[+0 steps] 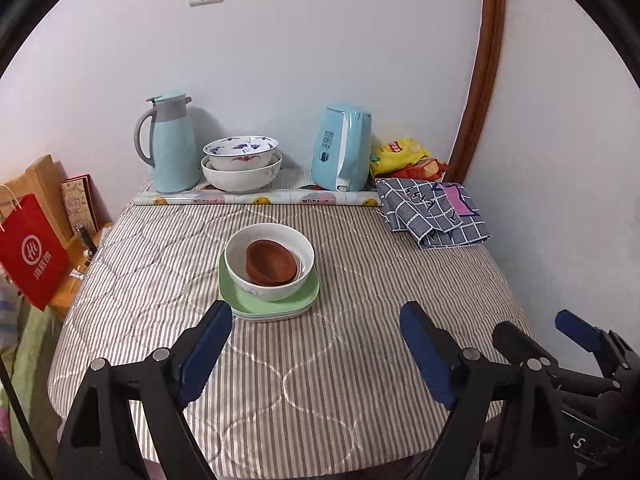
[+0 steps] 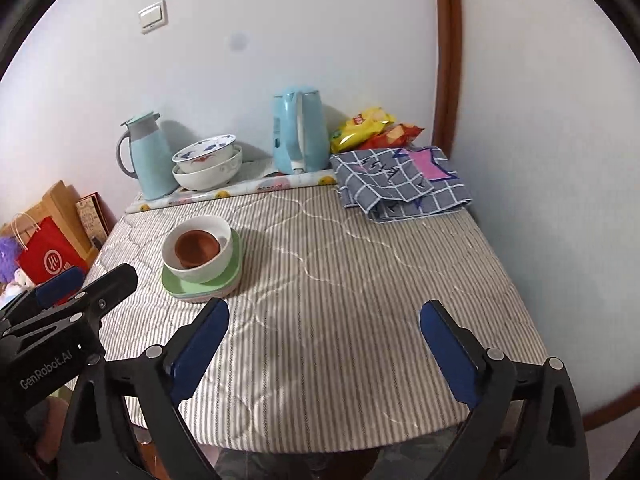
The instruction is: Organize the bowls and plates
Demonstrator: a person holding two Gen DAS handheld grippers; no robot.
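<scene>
Both the left gripper (image 1: pixel 316 322) and right gripper (image 2: pixel 324 322) hover wide open and empty, so a careless grab could tip the brown bowls (image 1: pixel 272 266) from the white bowl (image 1: pixel 269 264) on the green plates (image 1: pixel 308 292).

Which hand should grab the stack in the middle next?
Probably left. The left gripper faces the plate stack nearly head-on and open; the right gripper sits off to its side.
</scene>
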